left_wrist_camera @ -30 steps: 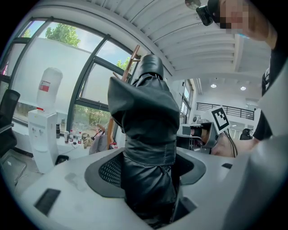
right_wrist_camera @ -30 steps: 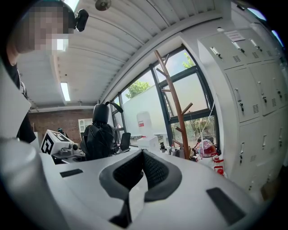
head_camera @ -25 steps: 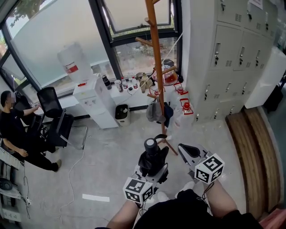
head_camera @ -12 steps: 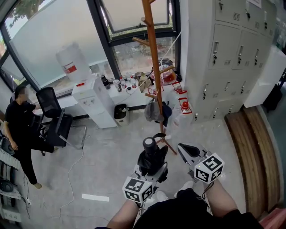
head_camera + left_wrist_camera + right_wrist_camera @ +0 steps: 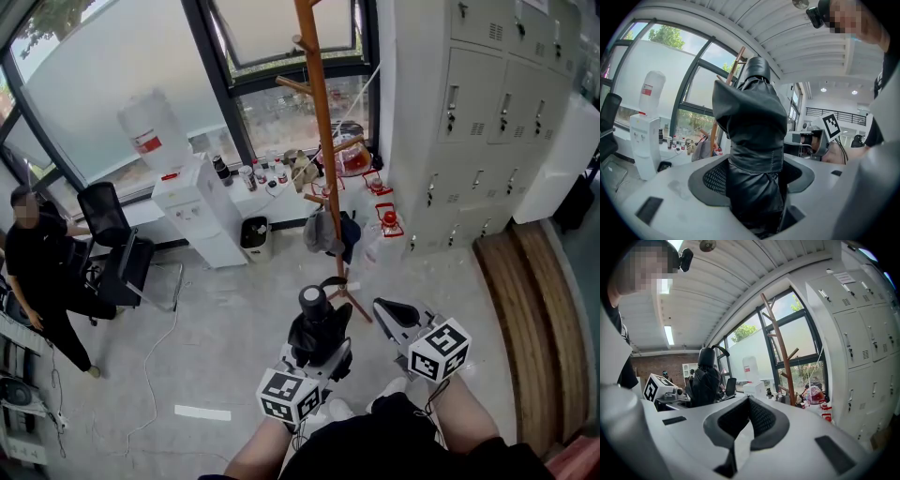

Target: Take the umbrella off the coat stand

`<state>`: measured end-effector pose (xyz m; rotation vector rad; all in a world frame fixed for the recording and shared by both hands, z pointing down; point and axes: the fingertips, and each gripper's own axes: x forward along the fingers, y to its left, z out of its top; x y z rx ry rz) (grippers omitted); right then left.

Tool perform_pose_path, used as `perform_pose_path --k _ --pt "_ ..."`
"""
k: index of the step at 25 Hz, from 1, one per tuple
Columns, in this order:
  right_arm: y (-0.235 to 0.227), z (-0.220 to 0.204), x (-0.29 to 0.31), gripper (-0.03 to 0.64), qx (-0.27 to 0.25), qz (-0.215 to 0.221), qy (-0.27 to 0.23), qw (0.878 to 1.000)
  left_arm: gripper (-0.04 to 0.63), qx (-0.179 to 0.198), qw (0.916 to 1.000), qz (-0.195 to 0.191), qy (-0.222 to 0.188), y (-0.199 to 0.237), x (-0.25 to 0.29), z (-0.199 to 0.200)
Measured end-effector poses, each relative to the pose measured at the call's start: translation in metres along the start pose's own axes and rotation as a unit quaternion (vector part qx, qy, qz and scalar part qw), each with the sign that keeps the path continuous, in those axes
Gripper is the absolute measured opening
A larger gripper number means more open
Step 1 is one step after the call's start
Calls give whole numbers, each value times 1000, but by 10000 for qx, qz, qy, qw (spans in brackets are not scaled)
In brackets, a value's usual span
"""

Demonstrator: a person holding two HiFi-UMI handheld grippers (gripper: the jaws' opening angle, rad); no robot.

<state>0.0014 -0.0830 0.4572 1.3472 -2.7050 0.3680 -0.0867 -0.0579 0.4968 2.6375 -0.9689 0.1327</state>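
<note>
A folded black umbrella [image 5: 317,326] stands upright between the jaws of my left gripper [image 5: 323,345], which is shut on it low in the head view. In the left gripper view the umbrella [image 5: 754,136] fills the middle, its fabric pinched between the two pads of that gripper [image 5: 754,185]. The wooden coat stand [image 5: 323,159] rises just beyond, apart from the umbrella; no umbrella hangs on it. My right gripper [image 5: 392,317] is held beside the left one, its pads [image 5: 761,420] meeting at the tips with nothing between them. The right gripper view shows the umbrella [image 5: 705,380] to its left and the stand [image 5: 783,350] ahead.
Grey lockers [image 5: 487,112] line the right wall, with a wooden bench [image 5: 534,309] below them. A water dispenser [image 5: 192,211], a bin [image 5: 255,239] and a cluttered sill stand by the window. Grey and blue garments [image 5: 326,234] hang low on the stand. A person [image 5: 37,272] stands by an office chair [image 5: 117,248].
Both grippers and the umbrella have kept still. The person at the far left has risen from the chair and stepped toward the left edge.
</note>
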Motion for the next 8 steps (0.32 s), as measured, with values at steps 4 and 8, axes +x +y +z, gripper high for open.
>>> perform_pose_path --k 4,8 --pt "0 1 1 54 0 4 6 10000 298 1 10000 -11 4 1 1 1" --pt "-2 1 1 54 -4 9 -2 10000 298 2 10000 -20 8 0 2 2"
